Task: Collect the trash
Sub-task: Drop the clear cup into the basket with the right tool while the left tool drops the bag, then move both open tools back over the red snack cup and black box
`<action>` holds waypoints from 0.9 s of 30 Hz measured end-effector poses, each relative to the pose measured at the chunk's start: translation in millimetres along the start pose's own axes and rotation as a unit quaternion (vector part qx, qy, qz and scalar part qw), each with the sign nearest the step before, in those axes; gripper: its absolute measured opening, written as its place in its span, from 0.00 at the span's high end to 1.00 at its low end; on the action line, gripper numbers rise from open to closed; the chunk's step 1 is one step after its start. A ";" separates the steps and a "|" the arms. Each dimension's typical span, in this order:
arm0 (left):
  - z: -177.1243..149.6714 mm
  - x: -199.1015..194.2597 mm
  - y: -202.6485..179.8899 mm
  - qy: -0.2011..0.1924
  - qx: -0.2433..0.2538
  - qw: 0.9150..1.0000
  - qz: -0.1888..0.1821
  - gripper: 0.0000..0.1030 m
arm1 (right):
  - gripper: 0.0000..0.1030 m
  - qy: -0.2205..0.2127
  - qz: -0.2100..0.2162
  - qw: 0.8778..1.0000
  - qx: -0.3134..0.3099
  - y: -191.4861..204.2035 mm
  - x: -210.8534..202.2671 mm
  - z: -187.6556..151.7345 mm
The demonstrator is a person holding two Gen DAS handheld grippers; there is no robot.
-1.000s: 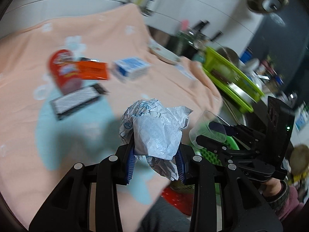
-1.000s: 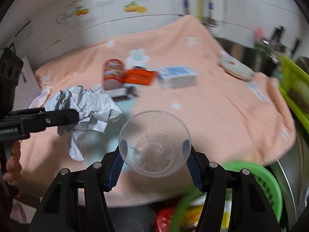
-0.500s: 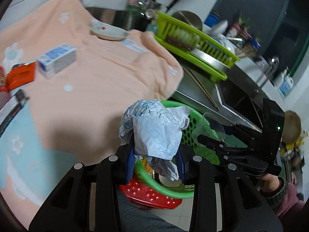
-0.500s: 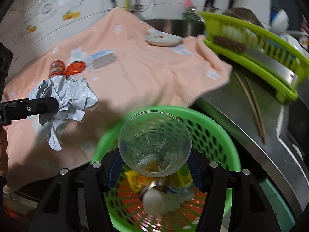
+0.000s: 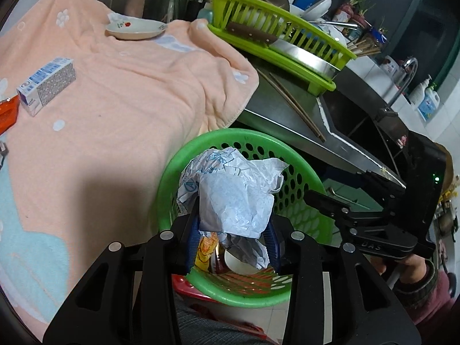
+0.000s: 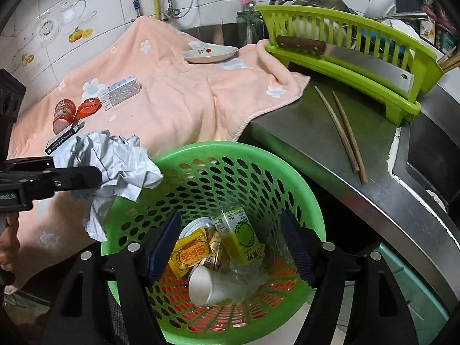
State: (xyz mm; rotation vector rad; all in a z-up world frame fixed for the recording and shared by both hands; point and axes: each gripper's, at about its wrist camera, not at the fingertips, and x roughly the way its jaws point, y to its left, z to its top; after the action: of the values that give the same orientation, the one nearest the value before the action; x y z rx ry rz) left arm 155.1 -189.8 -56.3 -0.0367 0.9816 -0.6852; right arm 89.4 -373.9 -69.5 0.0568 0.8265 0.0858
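Observation:
My left gripper [image 5: 231,230] is shut on a crumpled white paper [image 5: 233,189] and holds it over the left rim of the green trash basket [image 5: 302,172]. In the right wrist view the paper [image 6: 118,166] hangs at the basket's left rim [image 6: 184,152]. My right gripper [image 6: 230,241] is open and empty above the basket's mouth. The clear plastic cup [image 6: 250,270] lies inside the basket among a white paper cup [image 6: 210,287], a green juice carton [image 6: 241,233] and yellow wrappers [image 6: 191,254].
On the peach towel [image 6: 178,97] lie a blue-white carton [image 6: 122,90], a red can [image 6: 63,115], an orange packet [image 6: 87,107], a black-white box [image 6: 61,139] and a small plate [image 6: 211,53]. Chopsticks [image 6: 342,132] and a green dish rack [image 6: 345,51] stand on the steel counter at right.
Both grippers swung from over the towel to over the green basket. My right gripper opened and the clear cup dropped into the basket. The left still holds the paper.

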 end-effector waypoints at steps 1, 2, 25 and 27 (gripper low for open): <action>0.2 1.1 -0.6 0.001 0.001 1.000 0.000 0.61 | 0.32 -0.001 0.000 1.000 0.000 -0.3 -0.6 -0.2; 0.3 2.5 -1.9 0.001 0.002 1.000 0.000 0.60 | 0.32 -0.002 0.000 1.000 0.000 -0.8 -1.3 -0.4; -4.0 -7.2 12.2 -0.006 -0.014 1.000 0.012 0.33 | 0.27 -0.013 0.018 1.000 0.006 7.8 -4.9 6.5; -4.4 -13.7 18.0 -0.012 -0.019 1.000 0.020 0.33 | 0.26 -0.012 0.025 1.000 0.004 11.5 -3.5 10.0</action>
State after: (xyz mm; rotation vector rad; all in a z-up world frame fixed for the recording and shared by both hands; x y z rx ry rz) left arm 155.9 -166.9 -54.4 -0.0582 0.9695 -0.6282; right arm 93.7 -362.9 -59.2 0.0868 0.8010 0.1290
